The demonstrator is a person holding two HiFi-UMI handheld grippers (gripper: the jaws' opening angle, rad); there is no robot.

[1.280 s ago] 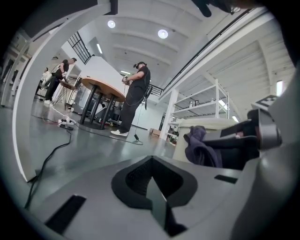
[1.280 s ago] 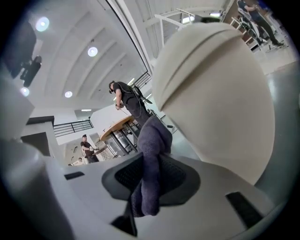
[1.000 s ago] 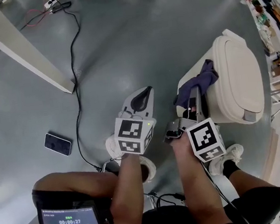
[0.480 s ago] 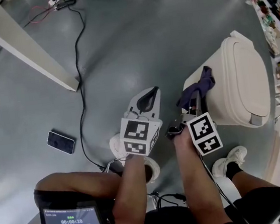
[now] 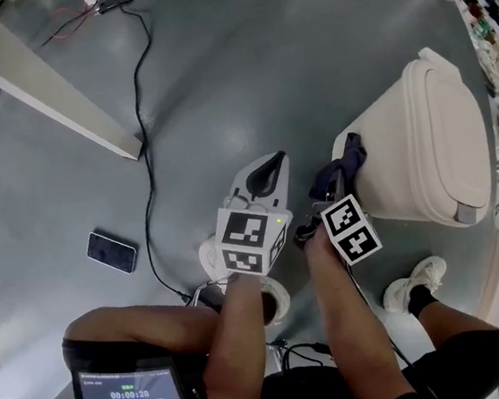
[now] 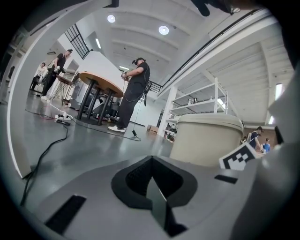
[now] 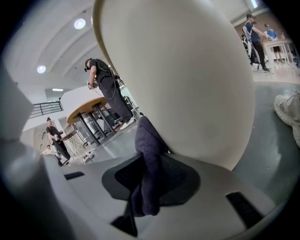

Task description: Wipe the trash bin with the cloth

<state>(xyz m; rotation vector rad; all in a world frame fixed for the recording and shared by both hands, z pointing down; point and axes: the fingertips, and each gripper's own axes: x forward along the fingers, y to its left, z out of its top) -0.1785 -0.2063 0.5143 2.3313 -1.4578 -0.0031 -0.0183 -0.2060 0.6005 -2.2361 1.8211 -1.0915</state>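
Entry, wiping the bin. The right tool was pinching the dark blue cloth. The cloth stood up from between its jaws, and its upper part lay against the cream side wall of the trash bin.

From the head view we saw the bin standing upright on the grey floor with its lid closed, to the right of both tools. The cloth met the bin's left wall, just below the lid's rim.

The left tool had its jaws pressed together with nothing between them. We held it in the air just beside the right tool and apart from the bin, which showed ahead and to the right in the left gripper view.

A dark phone lay flat on the floor, well to the left. A black cable ran across the floor near it. A white shoe rested on the floor near the bin's base.
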